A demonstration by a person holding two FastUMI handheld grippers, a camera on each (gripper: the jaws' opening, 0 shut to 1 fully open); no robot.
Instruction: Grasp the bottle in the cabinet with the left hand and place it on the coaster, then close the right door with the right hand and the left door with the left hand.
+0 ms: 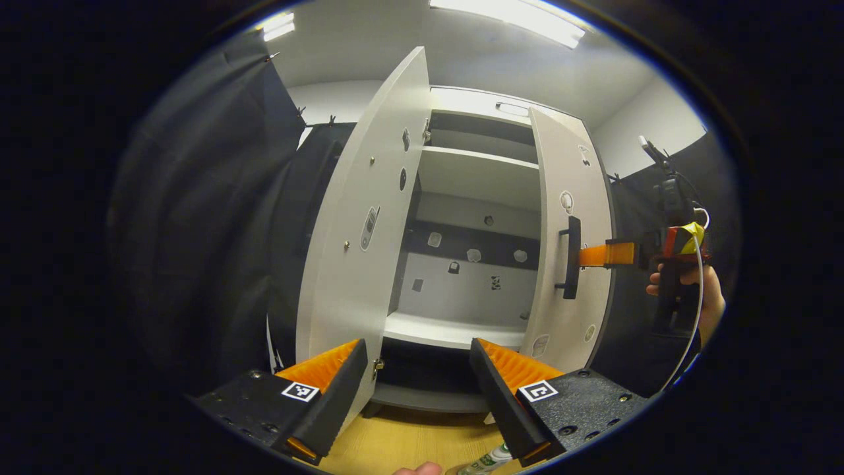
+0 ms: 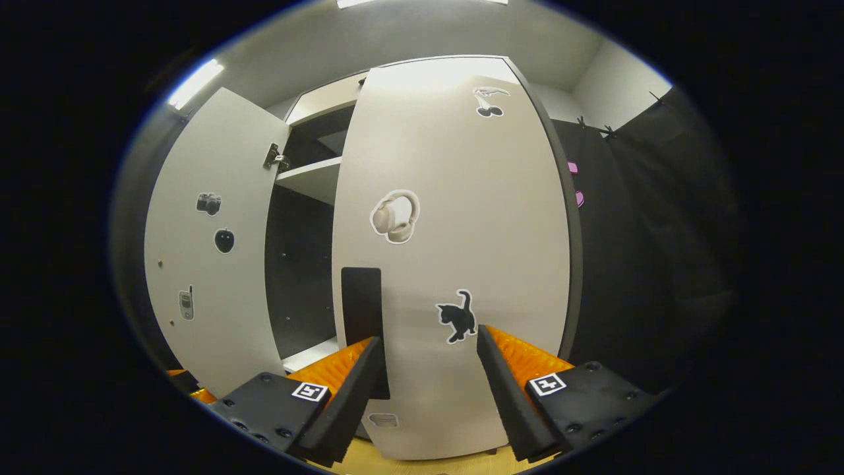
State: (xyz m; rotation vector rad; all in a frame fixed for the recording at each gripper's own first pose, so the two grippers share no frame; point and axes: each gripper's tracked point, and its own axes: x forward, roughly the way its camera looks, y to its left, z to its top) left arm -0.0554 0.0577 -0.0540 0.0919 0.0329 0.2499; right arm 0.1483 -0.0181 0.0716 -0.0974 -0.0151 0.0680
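Cabinet (image 1: 461,264) ahead in the left gripper view, left gripper (image 1: 419,396) released, bottle (image 1: 486,462) peeking below its fingers, outside the cabinet. Right gripper (image 1: 593,255) reaches the right door (image 1: 570,198) by the handle (image 1: 571,257). Right gripper view: gripper (image 2: 428,389) spread, close on that door (image 2: 455,231). Looks like door-closing; next, push it shut.

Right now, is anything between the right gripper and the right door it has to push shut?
Nothing visible. The right gripper is open and faces the right door head-on, its fingers beside the black handle. In the left gripper view, it reaches the door at the handle. The door's swing path into the cabinet looks unobstructed.
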